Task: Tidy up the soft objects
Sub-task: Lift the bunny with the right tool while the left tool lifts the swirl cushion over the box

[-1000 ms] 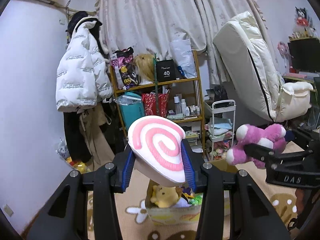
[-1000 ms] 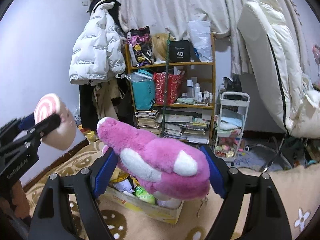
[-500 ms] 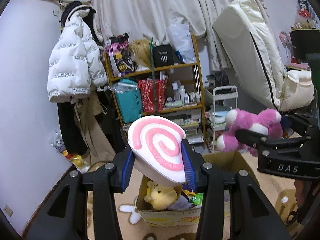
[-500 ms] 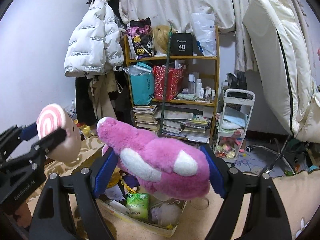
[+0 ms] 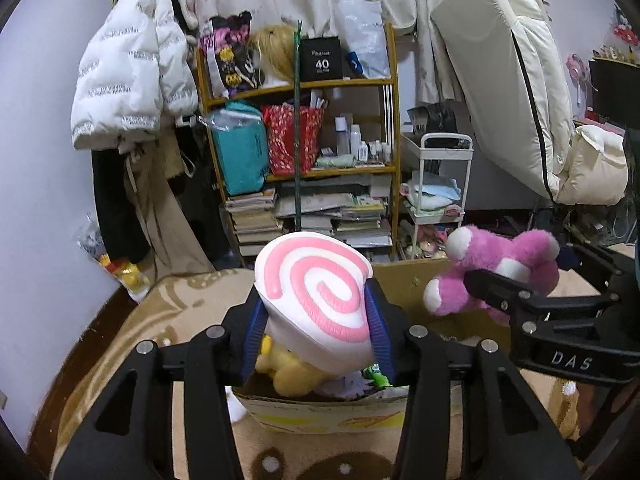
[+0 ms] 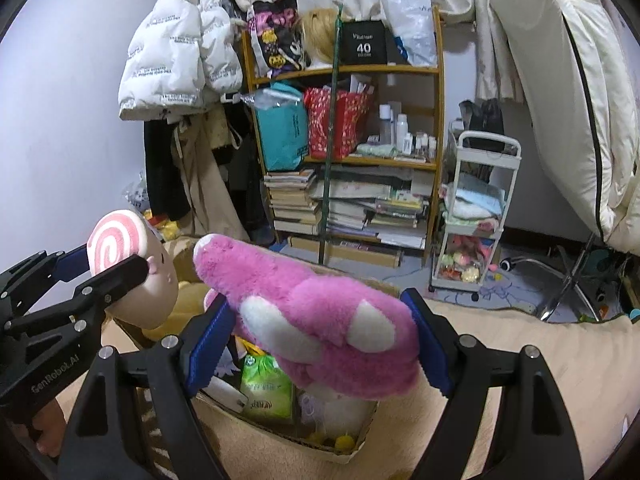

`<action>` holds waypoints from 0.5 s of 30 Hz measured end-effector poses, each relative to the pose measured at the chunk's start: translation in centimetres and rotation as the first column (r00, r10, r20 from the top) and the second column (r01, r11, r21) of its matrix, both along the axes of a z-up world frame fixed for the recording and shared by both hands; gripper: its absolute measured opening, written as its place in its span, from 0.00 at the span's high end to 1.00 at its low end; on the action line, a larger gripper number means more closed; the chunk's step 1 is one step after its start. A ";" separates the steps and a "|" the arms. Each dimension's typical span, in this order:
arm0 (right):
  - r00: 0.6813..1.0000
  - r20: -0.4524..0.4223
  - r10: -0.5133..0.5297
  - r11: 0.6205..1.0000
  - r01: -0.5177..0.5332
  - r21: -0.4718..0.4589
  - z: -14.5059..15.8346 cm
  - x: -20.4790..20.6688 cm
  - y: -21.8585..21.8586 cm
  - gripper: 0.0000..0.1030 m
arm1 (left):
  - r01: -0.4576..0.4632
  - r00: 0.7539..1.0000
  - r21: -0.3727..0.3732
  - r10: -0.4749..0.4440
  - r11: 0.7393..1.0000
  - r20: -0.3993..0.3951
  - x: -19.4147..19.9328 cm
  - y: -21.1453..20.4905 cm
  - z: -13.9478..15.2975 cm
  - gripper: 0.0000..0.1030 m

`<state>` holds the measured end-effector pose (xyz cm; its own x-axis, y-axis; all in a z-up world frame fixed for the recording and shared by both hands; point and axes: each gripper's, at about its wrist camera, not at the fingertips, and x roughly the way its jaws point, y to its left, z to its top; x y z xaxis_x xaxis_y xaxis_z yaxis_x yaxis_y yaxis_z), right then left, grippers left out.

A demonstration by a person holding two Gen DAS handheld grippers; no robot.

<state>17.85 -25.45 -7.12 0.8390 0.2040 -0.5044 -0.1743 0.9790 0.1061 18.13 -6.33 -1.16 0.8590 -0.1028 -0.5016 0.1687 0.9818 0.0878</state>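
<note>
Risk, crowding: my two grippers hang side by side over one cardboard box [image 5: 320, 414]; I judge that if I let both toys go together, the fingers or the toys could knock each other and one could tumble onto the carpet [image 6: 540, 360].
Risk, fullness: box already holds a yellow plush [image 5: 288, 368], a green packet [image 6: 266, 390] and other bits, so I reckon a fresh toy could perch on the heap and roll over the rim.
Risk, overhang: pink plush [image 6: 312, 320] sticks far out of both sides of the jaws; on release it could tip toward the box's right-hand rim.
Left gripper [image 5: 316, 320]: pinching the swirl toy [image 5: 316, 292], blue pads pressed into its sides.
Right gripper [image 6: 320, 336]: pinching the pink plush across its middle.
Swirl toy, look: smooth, squashy-looking, white top with a pink spiral, beige head with a small face below.
Swirl toy, place: held in the air above the box's near-left corner.
Pink plush, look: shaggy magenta fur with white patches.
Pink plush, place: held above the box, toward its right edge.
</note>
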 end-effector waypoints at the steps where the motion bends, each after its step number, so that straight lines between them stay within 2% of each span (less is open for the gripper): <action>1: 1.000 -0.007 0.002 1.000 -0.002 0.002 -0.2 0.0 -0.1 0.16 | 0.003 1.000 -0.002 -0.003 1.000 -0.010 0.1 0.1 -0.2 0.54; 15: 0.997 -0.072 0.003 0.999 -0.001 0.035 -1.7 0.8 -0.6 0.15 | 0.009 0.997 -0.019 -0.010 1.000 -0.076 0.9 0.6 -1.1 0.46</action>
